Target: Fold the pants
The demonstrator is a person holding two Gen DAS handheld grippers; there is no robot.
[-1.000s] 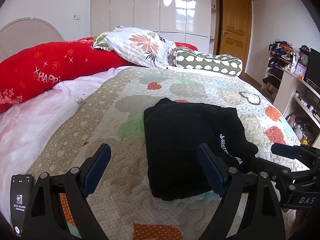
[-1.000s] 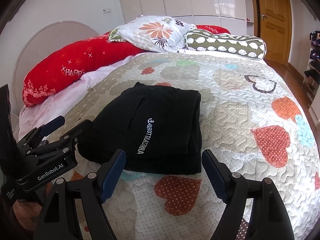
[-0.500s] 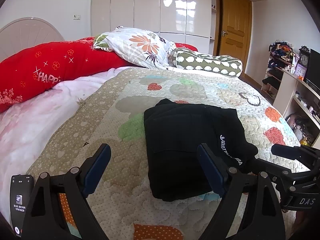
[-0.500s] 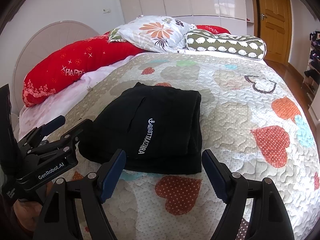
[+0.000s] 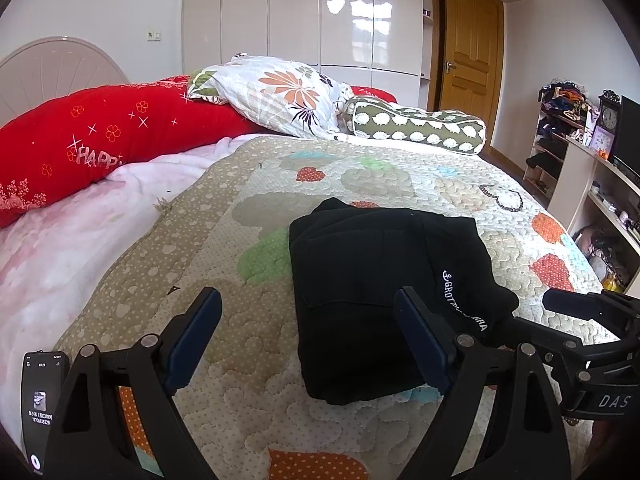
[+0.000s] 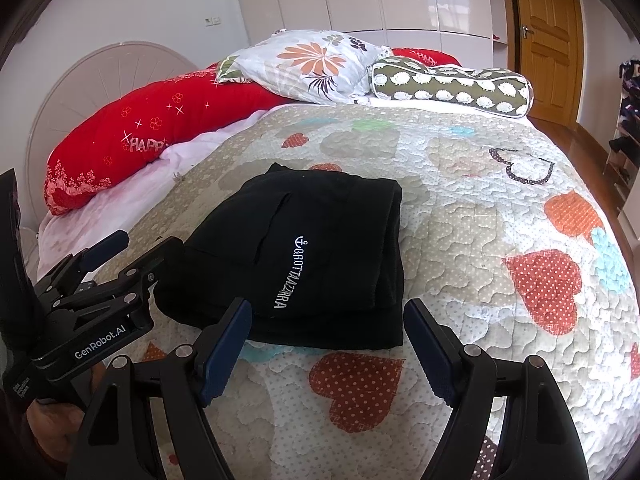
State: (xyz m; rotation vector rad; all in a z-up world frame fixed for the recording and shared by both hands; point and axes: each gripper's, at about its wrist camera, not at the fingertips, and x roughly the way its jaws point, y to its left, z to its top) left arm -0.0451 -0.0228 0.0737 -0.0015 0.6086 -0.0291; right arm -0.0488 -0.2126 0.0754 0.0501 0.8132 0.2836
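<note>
A big bed [image 5: 120, 264] fills the room, covered by a quilt [image 6: 480, 208] with bright hearts on it. The black pants [image 5: 372, 280] are the thing to look at. They lie folded in a thick square near the middle of the quilt, with white letters running along one side.

Behind the pants, at the head of the bed, lies a long red pillow [image 5: 92, 140]. A white flower pillow [image 5: 280, 92] leans on it. A green roll pillow [image 5: 416, 126] with white spots lies beside the flower pillow. Farther behind the pants stand shiny white closet doors [image 5: 320, 16] and a brown door [image 5: 468, 48].

The left gripper [image 5: 310, 340] hangs just in front of the pants, at their near left corner. Its fingers [image 5: 196, 332] are spread wide and hold nothing. One finger covers a bit of the near edge of the pants in the left wrist view.

The right gripper [image 6: 328, 348] hangs in front of the pants too, by their near right side. Its fingers [image 6: 226, 348] are also wide apart and hold nothing.

A small phone [image 5: 42, 396] sits at the left of the left gripper.
</note>
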